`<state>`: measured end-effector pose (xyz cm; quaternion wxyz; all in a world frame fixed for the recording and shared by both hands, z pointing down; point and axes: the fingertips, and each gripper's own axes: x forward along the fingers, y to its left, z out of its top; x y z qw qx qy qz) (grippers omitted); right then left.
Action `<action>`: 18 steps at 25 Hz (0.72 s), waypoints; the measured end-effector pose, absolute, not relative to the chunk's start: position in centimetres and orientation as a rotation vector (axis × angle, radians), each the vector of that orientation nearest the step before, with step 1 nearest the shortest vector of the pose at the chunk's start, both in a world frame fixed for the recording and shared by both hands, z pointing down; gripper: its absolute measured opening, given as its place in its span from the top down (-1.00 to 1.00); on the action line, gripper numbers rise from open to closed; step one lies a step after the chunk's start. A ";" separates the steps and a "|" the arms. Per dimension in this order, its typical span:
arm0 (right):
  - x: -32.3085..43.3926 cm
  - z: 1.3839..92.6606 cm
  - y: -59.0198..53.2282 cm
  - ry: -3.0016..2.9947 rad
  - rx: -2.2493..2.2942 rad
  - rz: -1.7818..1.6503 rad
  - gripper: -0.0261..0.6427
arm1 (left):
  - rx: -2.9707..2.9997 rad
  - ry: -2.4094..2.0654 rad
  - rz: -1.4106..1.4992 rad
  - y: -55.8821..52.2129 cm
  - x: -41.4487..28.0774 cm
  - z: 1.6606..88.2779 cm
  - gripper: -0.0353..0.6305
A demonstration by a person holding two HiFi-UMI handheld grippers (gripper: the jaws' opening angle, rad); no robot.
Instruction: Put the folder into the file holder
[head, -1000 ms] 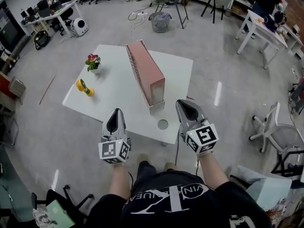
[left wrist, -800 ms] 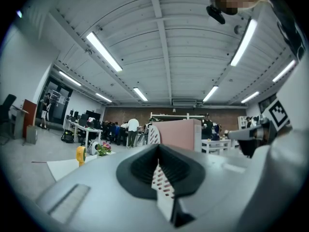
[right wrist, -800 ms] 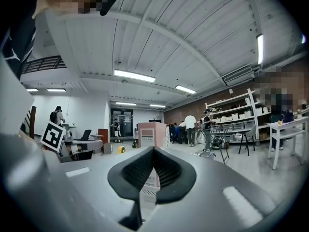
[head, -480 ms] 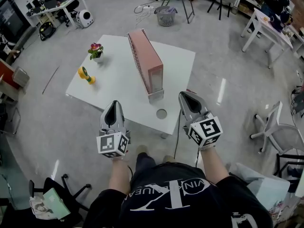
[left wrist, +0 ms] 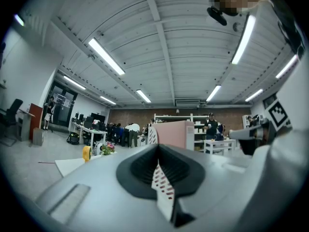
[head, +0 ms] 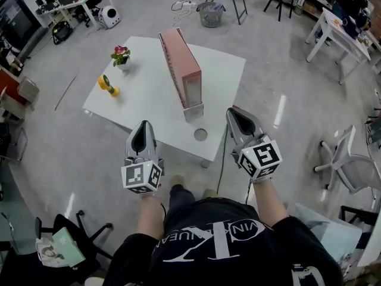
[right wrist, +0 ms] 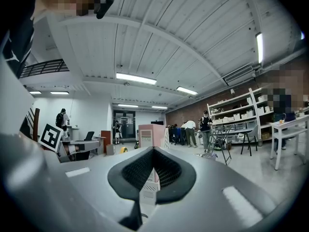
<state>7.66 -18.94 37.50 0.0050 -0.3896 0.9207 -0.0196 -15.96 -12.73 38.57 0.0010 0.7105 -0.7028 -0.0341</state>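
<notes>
A tall pink folder (head: 181,70) stands upright on the white table (head: 149,109), its near end in a grey file holder (head: 193,110). Both grippers hang in front of the table's near edge, apart from the folder. My left gripper (head: 143,128) is shut with nothing in it, and so is my right gripper (head: 236,113). In the left gripper view the folder (left wrist: 171,134) rises beyond the shut left gripper (left wrist: 158,166). The right gripper view shows the folder (right wrist: 151,135) straight ahead of the shut right gripper (right wrist: 152,170).
A small flower pot (head: 121,56) and a yellow object (head: 107,85) sit at the table's left. A grey round disc (head: 200,134) lies near the front edge. A white chair (head: 351,165) stands at the right, a mesh bin (head: 210,14) beyond the table.
The table and folder have slid slightly up and away in the head view. Both grippers have stayed shut and empty, with the right one edging a little to the right.
</notes>
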 end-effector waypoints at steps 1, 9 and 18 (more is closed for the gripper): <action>7.8 37.5 -18.9 2.883 -1.218 -0.058 0.90 | 2.228 -2.210 -0.106 -12.6 -15.8 38.6 0.89; 8.4 37.5 -18.3 2.883 -1.200 -0.041 0.90 | 2.206 -2.237 -0.108 -11.6 -15.3 38.6 0.89; 8.5 37.9 -17.7 2.893 -1.174 -0.041 0.90 | 2.169 -2.274 -0.112 -10.3 -15.5 38.8 0.89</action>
